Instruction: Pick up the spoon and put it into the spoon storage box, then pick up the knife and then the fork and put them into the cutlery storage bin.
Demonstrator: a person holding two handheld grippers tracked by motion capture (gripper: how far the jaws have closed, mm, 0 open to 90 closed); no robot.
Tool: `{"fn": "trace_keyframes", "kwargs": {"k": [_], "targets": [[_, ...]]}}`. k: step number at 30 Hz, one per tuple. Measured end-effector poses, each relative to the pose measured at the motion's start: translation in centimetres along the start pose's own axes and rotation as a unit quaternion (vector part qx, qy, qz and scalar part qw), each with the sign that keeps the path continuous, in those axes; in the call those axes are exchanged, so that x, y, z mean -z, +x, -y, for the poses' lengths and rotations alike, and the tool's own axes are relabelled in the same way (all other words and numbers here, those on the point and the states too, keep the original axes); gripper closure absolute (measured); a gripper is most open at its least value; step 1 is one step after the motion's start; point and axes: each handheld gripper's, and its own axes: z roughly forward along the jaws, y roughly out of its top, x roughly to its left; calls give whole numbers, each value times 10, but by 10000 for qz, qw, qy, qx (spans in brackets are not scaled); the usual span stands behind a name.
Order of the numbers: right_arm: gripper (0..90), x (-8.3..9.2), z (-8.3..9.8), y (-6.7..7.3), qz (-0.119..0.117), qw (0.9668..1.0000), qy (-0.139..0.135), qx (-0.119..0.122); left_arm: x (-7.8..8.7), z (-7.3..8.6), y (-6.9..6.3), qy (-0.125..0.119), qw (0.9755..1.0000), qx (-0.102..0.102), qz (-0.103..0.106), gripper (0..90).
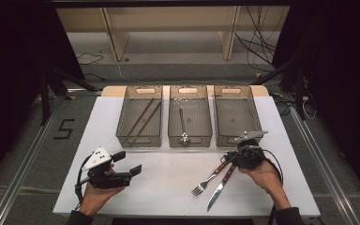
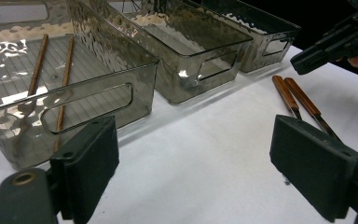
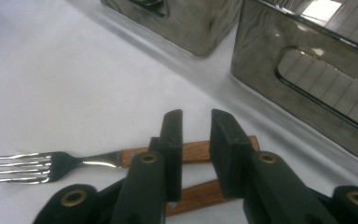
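- High view gives you the whole layout: the white table [image 1: 168, 187] carries three clear bins across its far half. The left bin [image 1: 122, 136] holds chopsticks [image 1: 143, 117], the middle bin [image 1: 190, 140] a spoon [image 1: 183, 124], and the right bin [image 1: 234, 140] looks empty.
- Your left gripper [image 1: 127, 163] hangs low over the near left of the table with its jaws spread wide and nothing between them.
- Your right gripper [image 1: 228, 158] sits over the wooden handle ends of the knife [image 1: 220, 187] and fork [image 1: 208, 180]. They lie side by side on the near right, just in front of the right bin, tines and blade pointing back at you.
- Both pieces should handle as stiff and fairly light. The polished steel is slick, so take the wood: it is thicker and should give the pads more bite. Go for mid-handle, as an end grip would probably let the head droop.
- Right gripper view adds what the high view hides: the jaws are drawn close with a narrow slit left. The fork handle runs crosswise behind them rather than along the slit, and I see no pinch on it.
- Left gripper view shows both handles lying close together, so you risk catching the two at once.
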Motion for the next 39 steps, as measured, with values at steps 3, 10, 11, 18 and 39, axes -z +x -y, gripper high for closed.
{"fn": "trace_keyframes", "kwargs": {"k": [3, 10, 11, 18, 39], "targets": [[779, -2, 2, -2, 9, 10000, 30, -3, -1, 0, 0, 4, 10000, 6, 7, 149], [862, -1, 4, -4, 32, 10000, 56, -7, -3, -1, -1, 15, 10000, -1, 22, 149], [870, -2, 5, -4, 62, 10000, 59, 6, -3, -1, -2, 16, 10000, 11, 22, 149], [900, -5, 7, -6, 131, 9998, 145, -18, -3, -1, -1, 21, 10000, -5, 32, 149], [900, -19, 12, -11, 309, 9985, 457, 23, 0, 0, -2, 4, 10000, -25, 6, 148]]}}
